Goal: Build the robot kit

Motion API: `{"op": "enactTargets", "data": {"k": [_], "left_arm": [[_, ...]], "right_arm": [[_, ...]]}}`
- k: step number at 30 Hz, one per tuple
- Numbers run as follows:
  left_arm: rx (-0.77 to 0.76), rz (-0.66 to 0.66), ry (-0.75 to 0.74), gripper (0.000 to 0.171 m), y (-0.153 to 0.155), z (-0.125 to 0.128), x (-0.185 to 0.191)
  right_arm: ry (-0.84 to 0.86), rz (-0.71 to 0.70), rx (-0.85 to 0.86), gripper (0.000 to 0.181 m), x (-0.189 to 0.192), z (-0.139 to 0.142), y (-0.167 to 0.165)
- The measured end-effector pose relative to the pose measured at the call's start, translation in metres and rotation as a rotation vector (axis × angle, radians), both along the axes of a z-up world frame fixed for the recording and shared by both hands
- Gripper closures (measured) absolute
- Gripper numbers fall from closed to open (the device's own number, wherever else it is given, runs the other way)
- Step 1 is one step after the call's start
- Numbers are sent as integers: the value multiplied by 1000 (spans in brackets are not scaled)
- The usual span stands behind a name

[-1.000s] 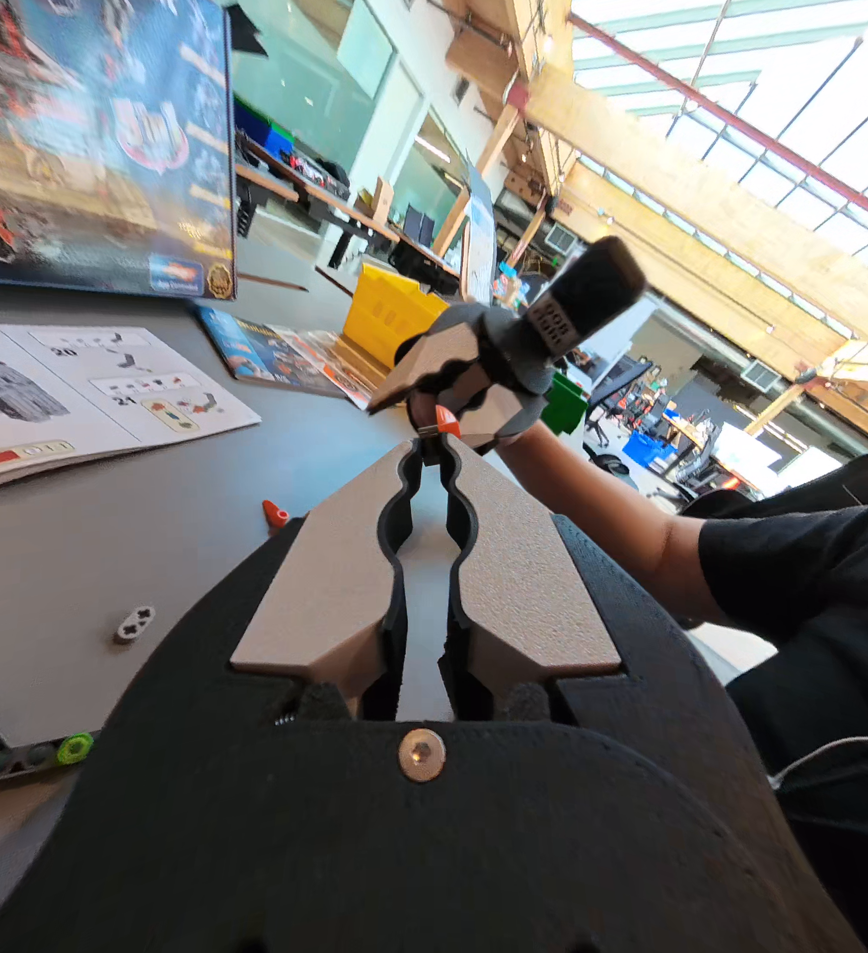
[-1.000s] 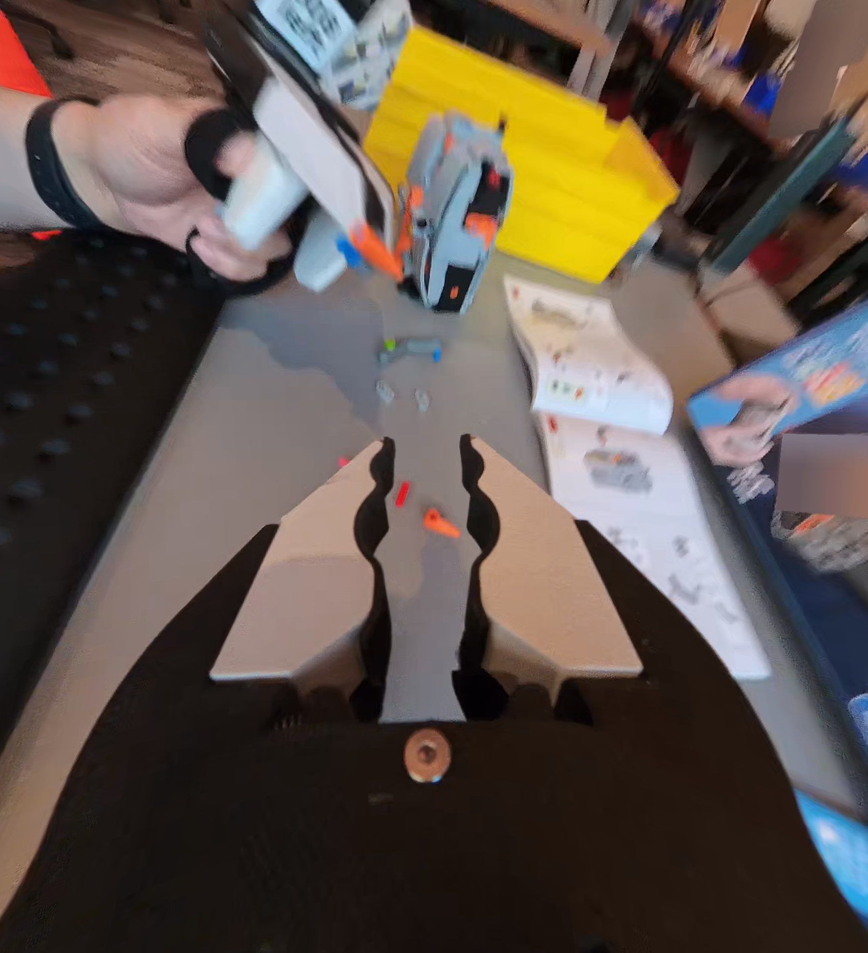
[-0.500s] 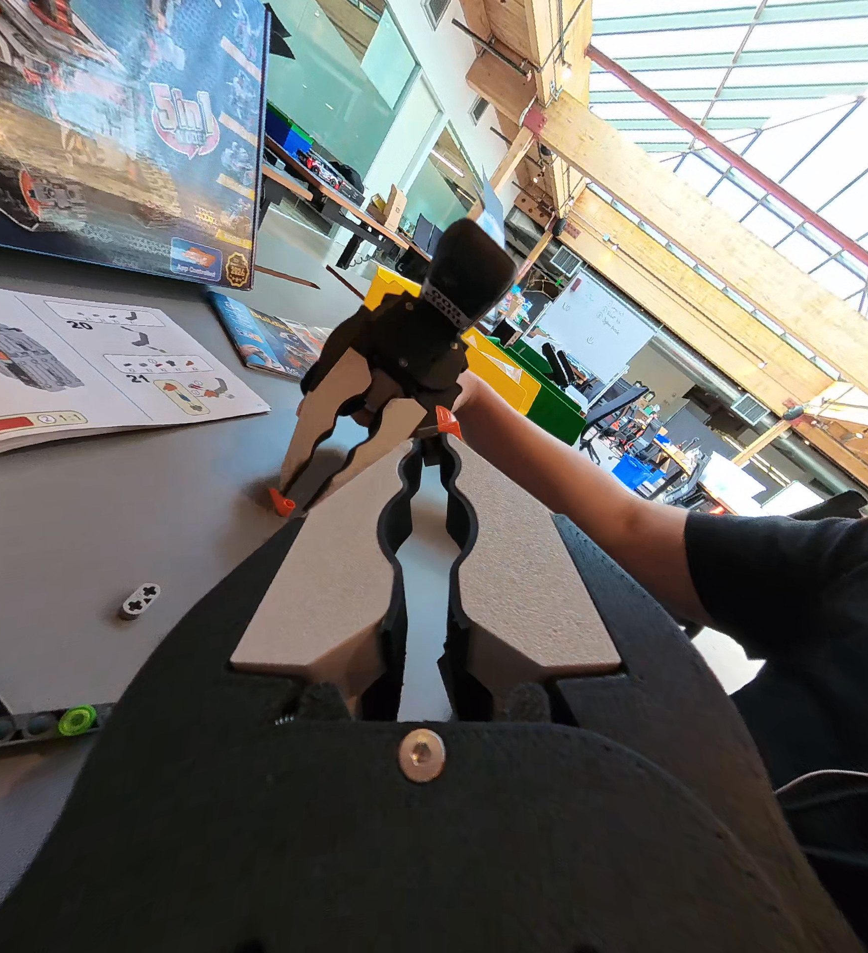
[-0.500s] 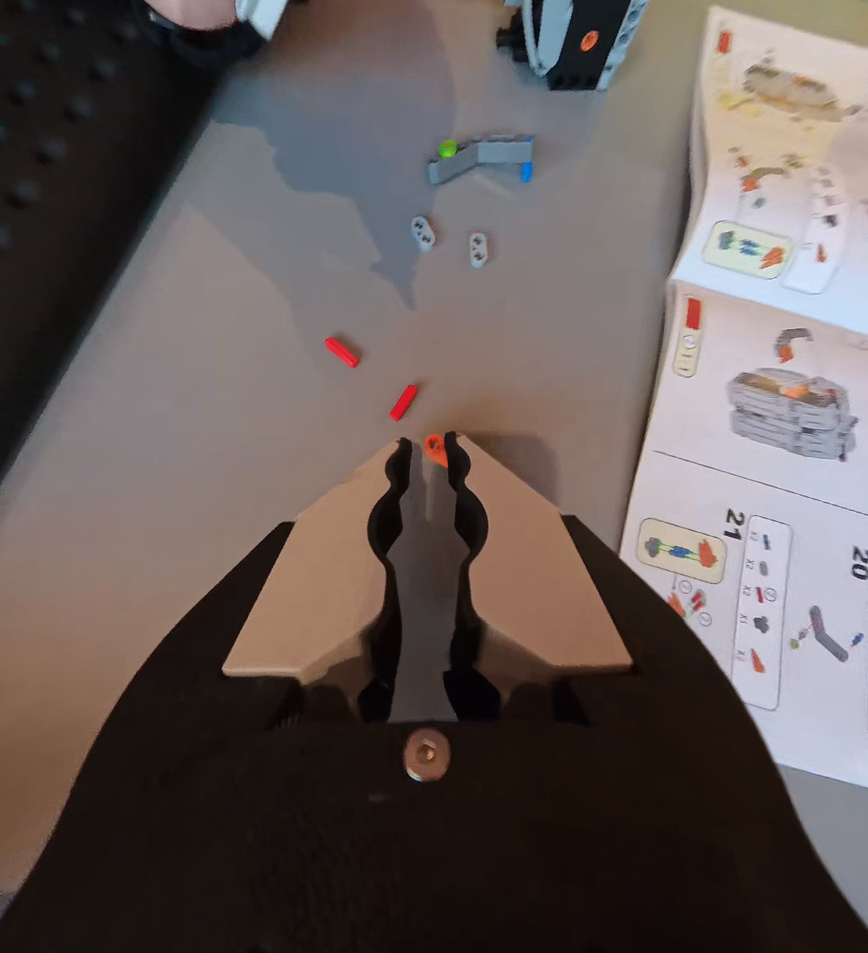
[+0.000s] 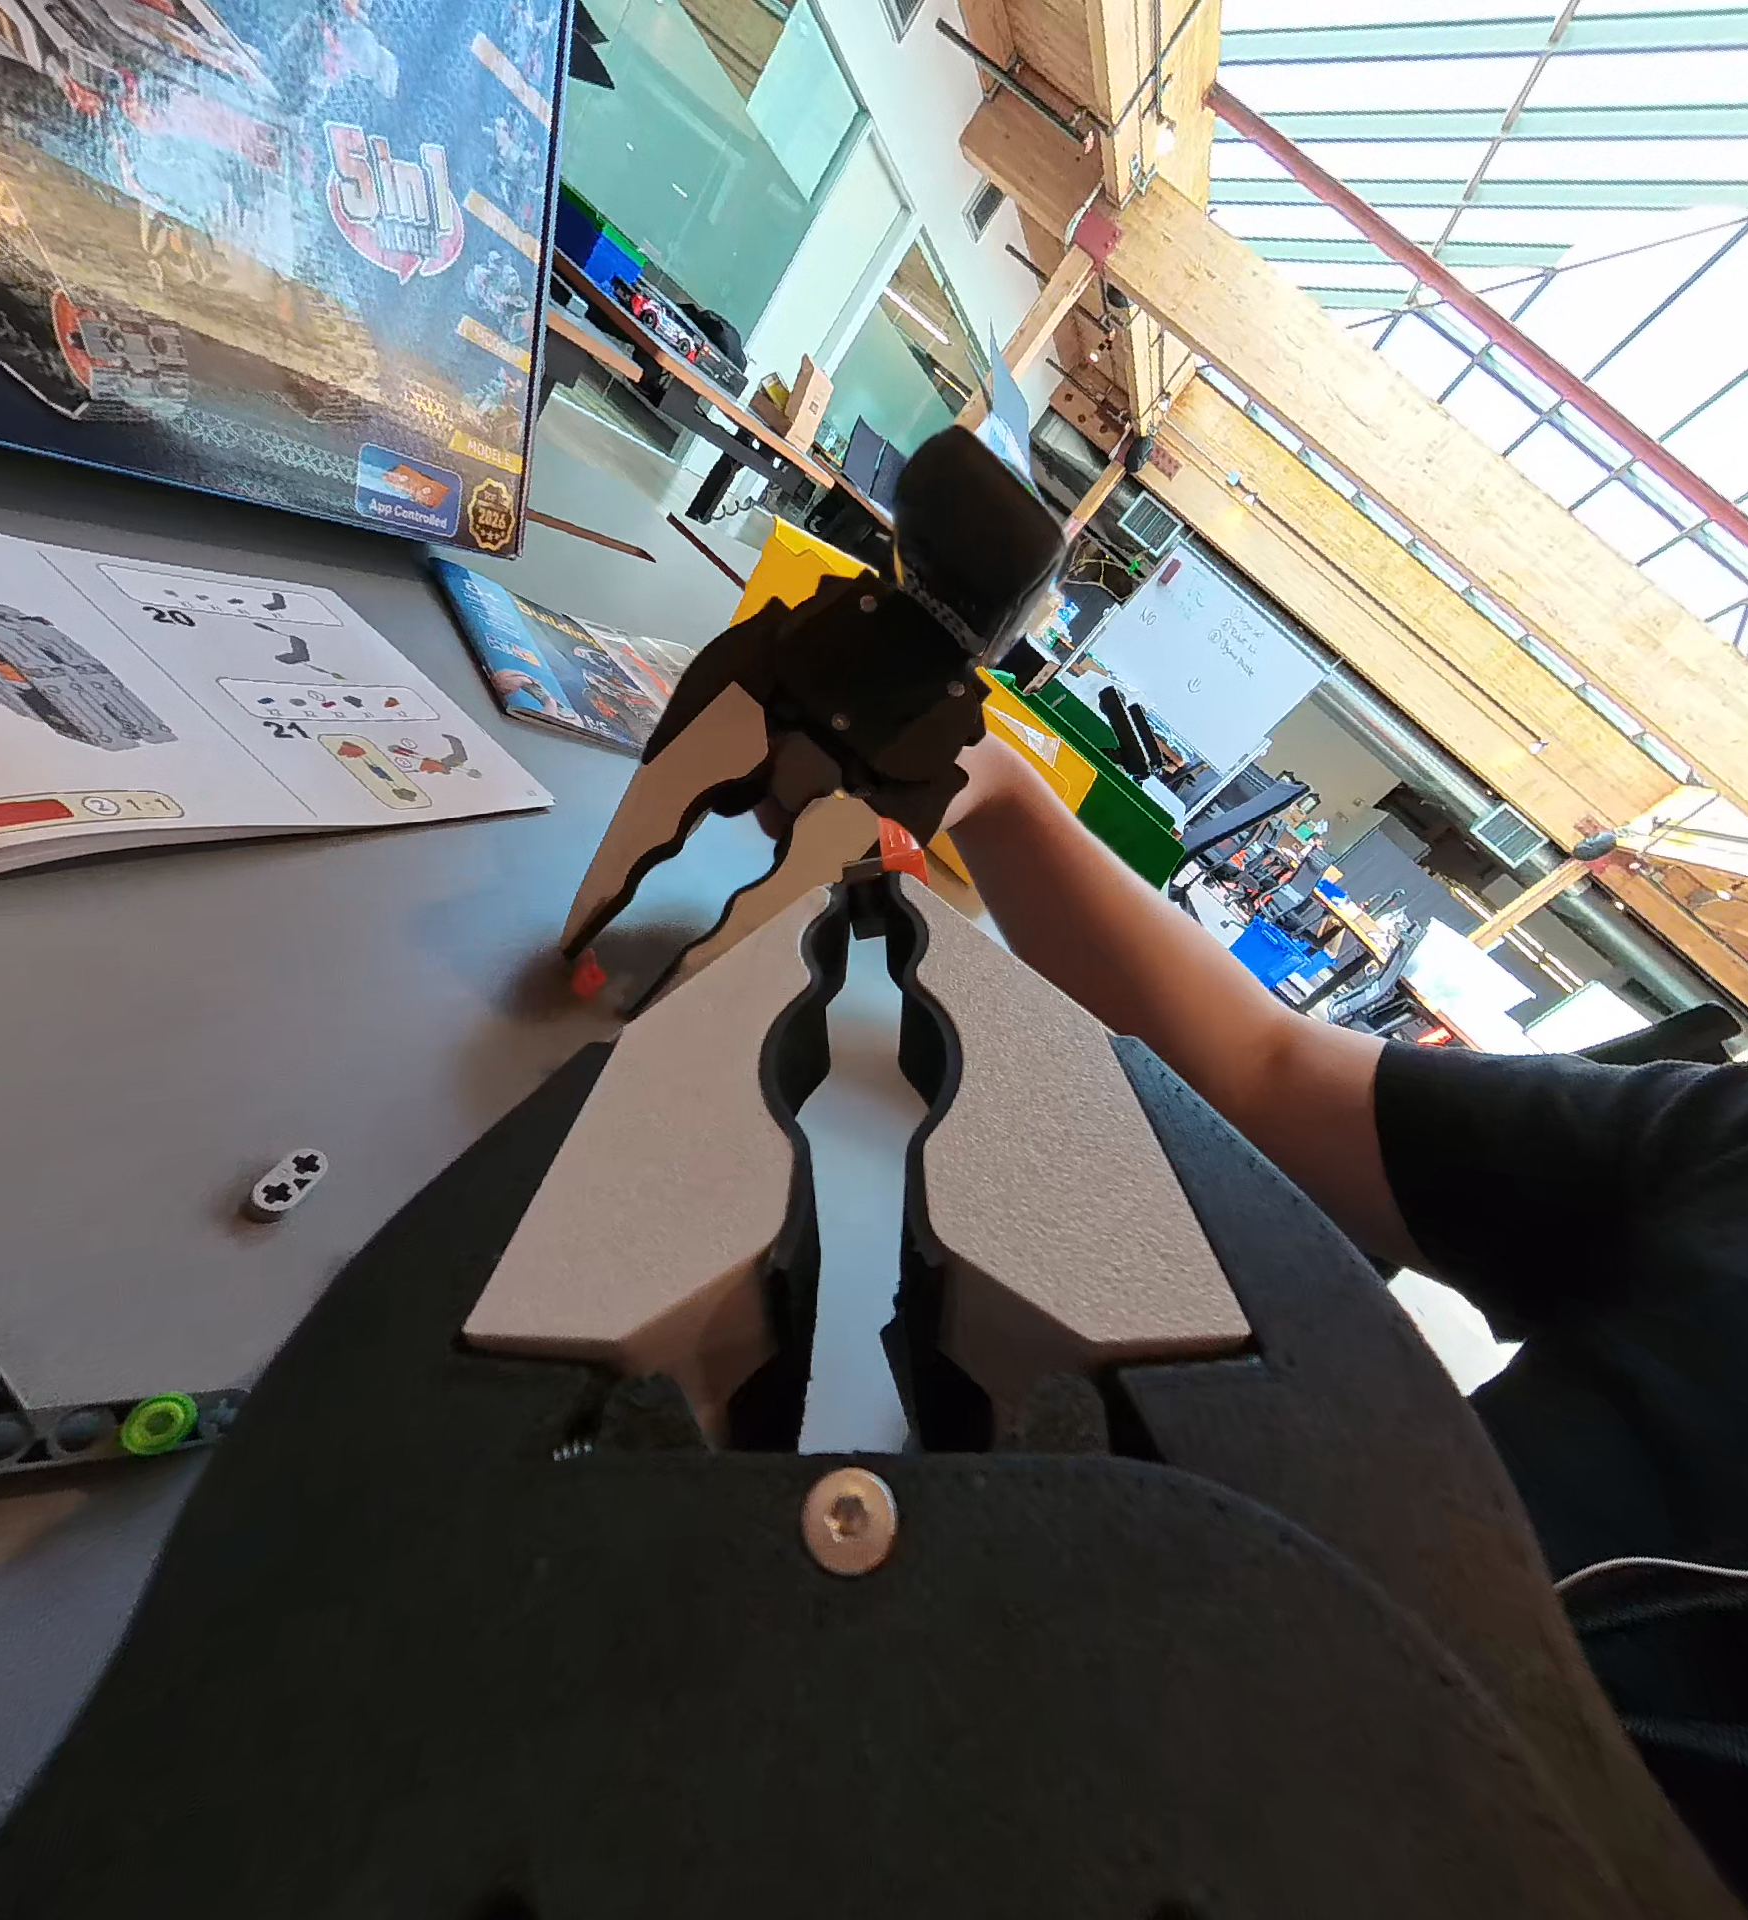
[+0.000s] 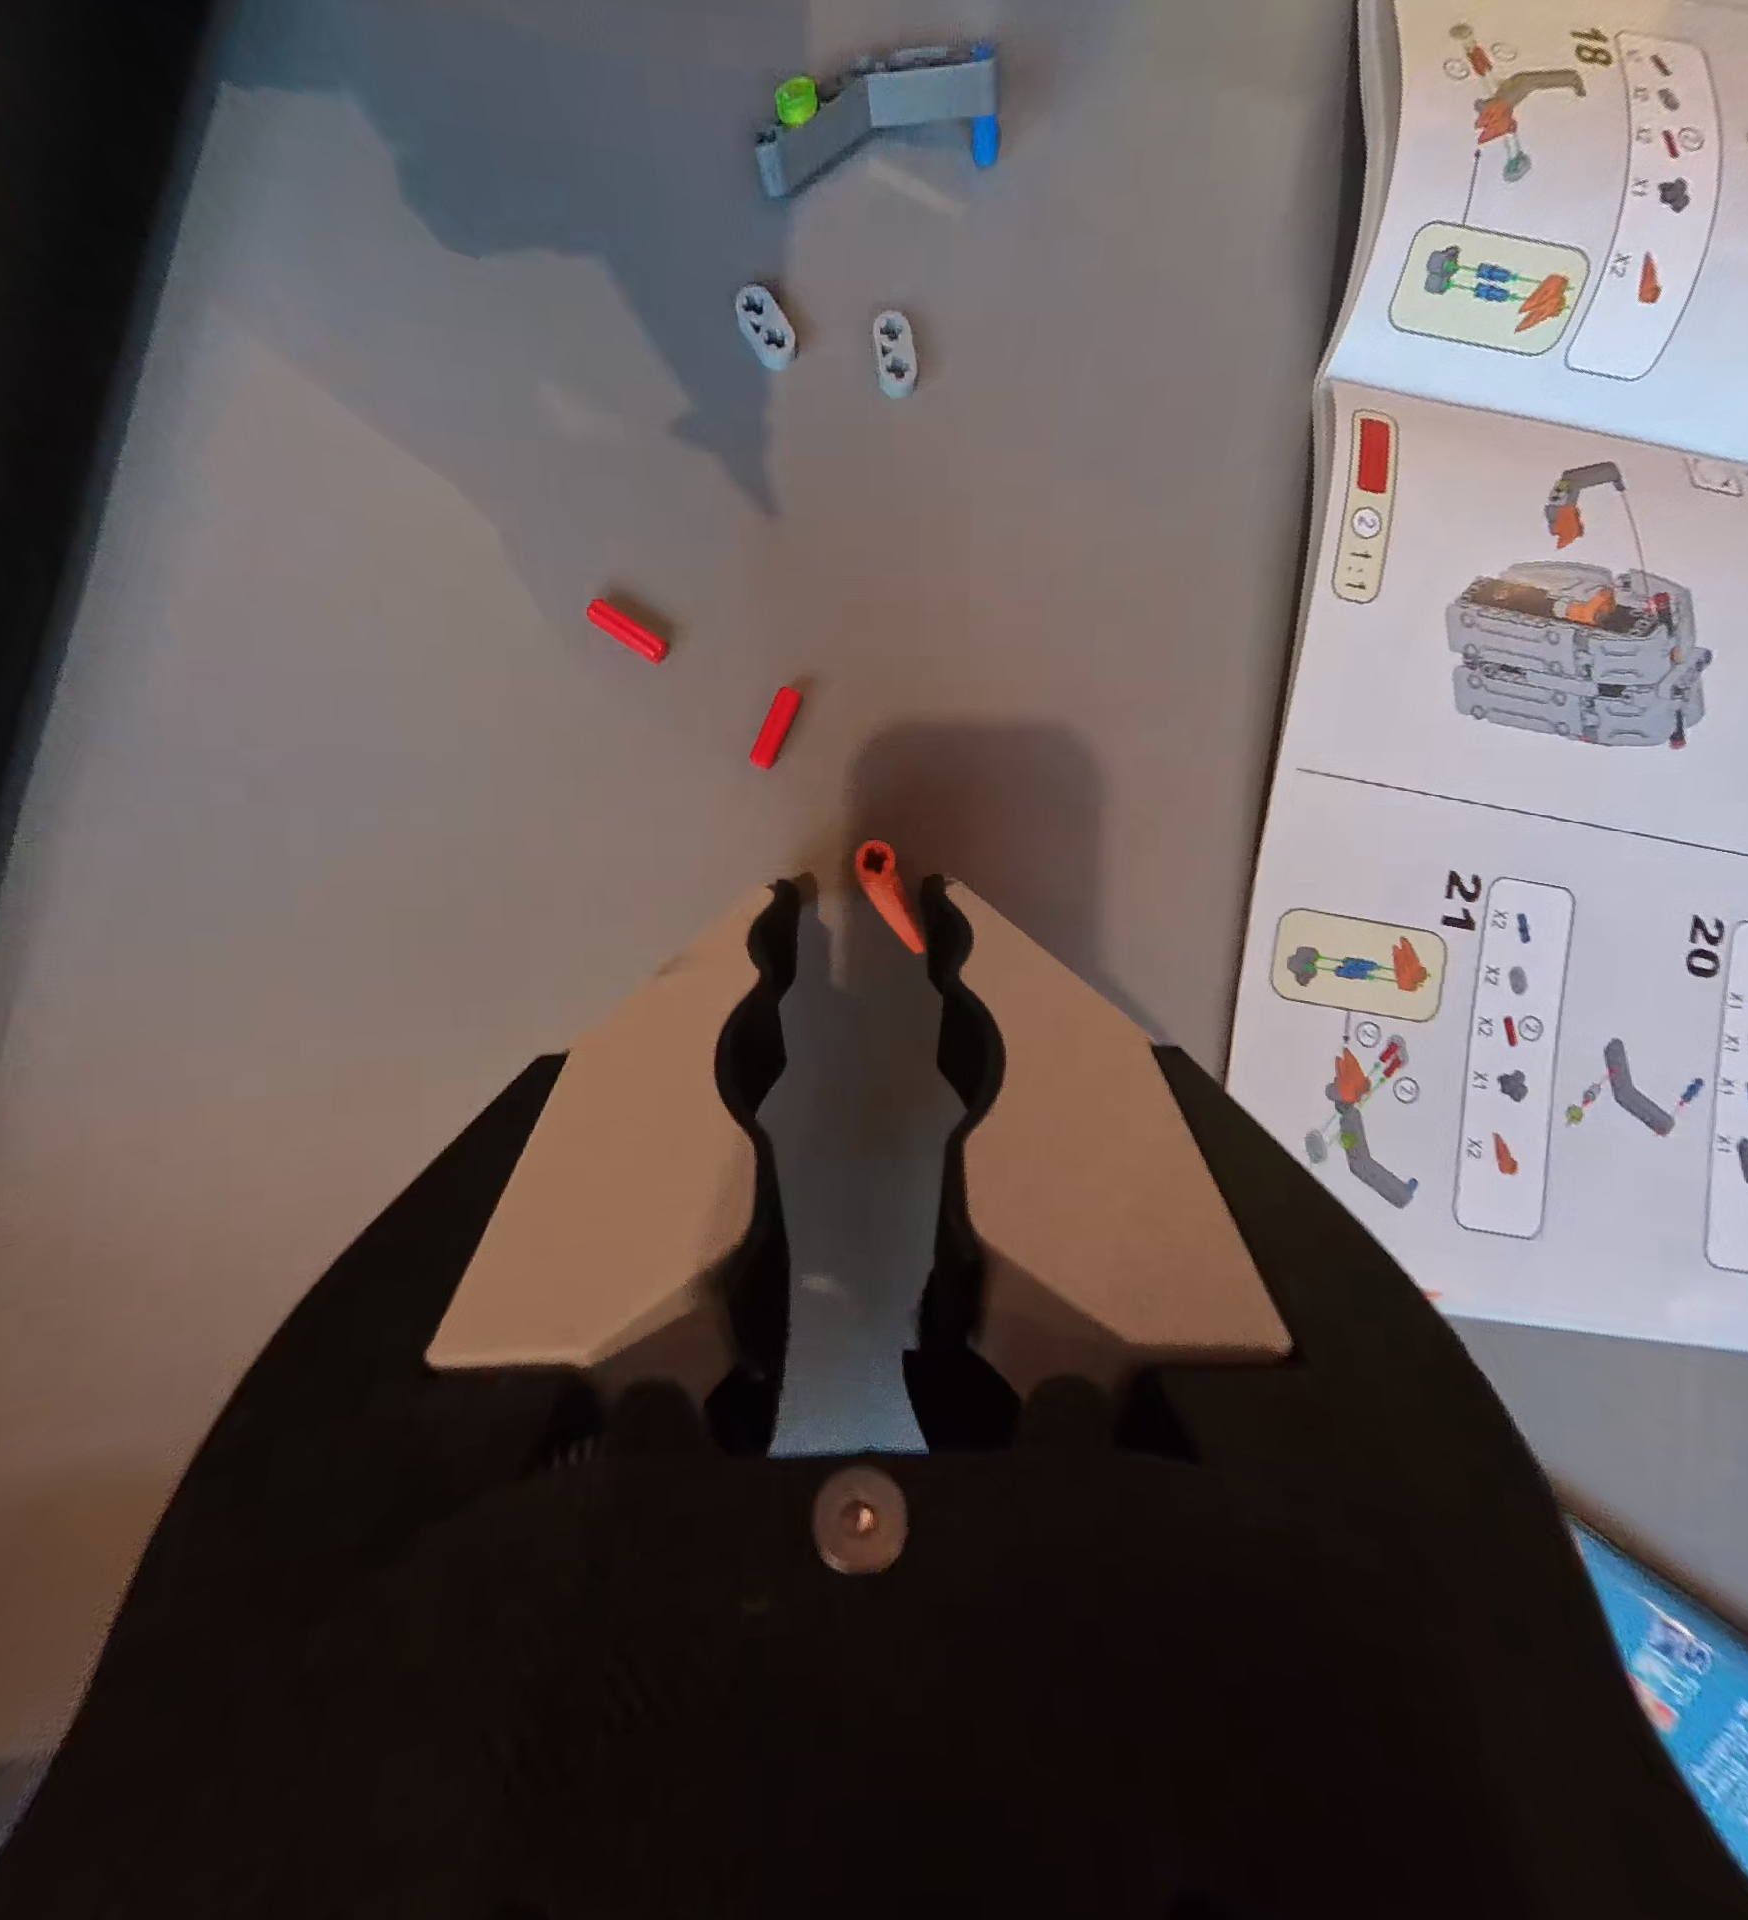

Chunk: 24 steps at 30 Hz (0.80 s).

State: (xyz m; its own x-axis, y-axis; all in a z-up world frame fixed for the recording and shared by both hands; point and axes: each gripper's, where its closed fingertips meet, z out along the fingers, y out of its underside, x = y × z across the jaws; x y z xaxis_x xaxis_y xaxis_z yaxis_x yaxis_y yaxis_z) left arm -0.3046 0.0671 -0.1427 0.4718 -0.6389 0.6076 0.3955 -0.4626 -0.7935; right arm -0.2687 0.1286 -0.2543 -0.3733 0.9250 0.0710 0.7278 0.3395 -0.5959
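My left gripper (image 5: 865, 902) is shut on a small dark pin piece with an orange part (image 5: 899, 847), held above the grey table (image 5: 174, 1039). My right gripper (image 6: 859, 888) is open, tips down at the table, with a small orange tooth piece (image 6: 885, 894) lying between them, close to the right fingertip. In the left wrist view the right gripper (image 5: 602, 979) stands in front of mine, its open tips on either side of the same orange piece (image 5: 587, 975).
Two red pins (image 6: 627, 630) (image 6: 775, 725), two small grey links (image 6: 766, 326) (image 6: 894, 353) and a grey angled beam (image 6: 875, 114) lie ahead. An open instruction booklet (image 6: 1576, 727) lies to the right. A toy box (image 5: 226, 239) and yellow bin (image 5: 1036, 748) stand behind. The gap from one gripper's tips to the other's is roughly 12 cm.
My right gripper has swung down from in front of the left gripper to the table, and its tips now sit around the orange tooth. The left gripper has kept its hold and barely moved.
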Motion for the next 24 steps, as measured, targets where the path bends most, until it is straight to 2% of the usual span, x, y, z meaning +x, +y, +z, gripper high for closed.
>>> {"op": "enactTargets", "data": {"k": [4,9,11,13,18,20,24], "left_arm": [[-1,3,6,167,0,-1,0],[-7,-1,6,167,0,-1,1],[-5,0,7,167,0,-1,1],[-4,1,8,167,0,-1,1],[-2,6,-2,167,0,0,-1],[-1,4,-3,167,-1,1,-1],[2,0,4,167,-2,1,0]], "right_arm": [[-35,-7,-18,169,5,-2,-2],[-81,-62,-53,166,7,1,-2],[-98,-117,-99,165,4,2,-2],[-141,-243,-105,165,4,0,10],[-153,-360,-161,161,-2,1,5],[-152,-371,-120,157,-3,1,7],[-141,-315,-43,160,-4,0,6]]}}
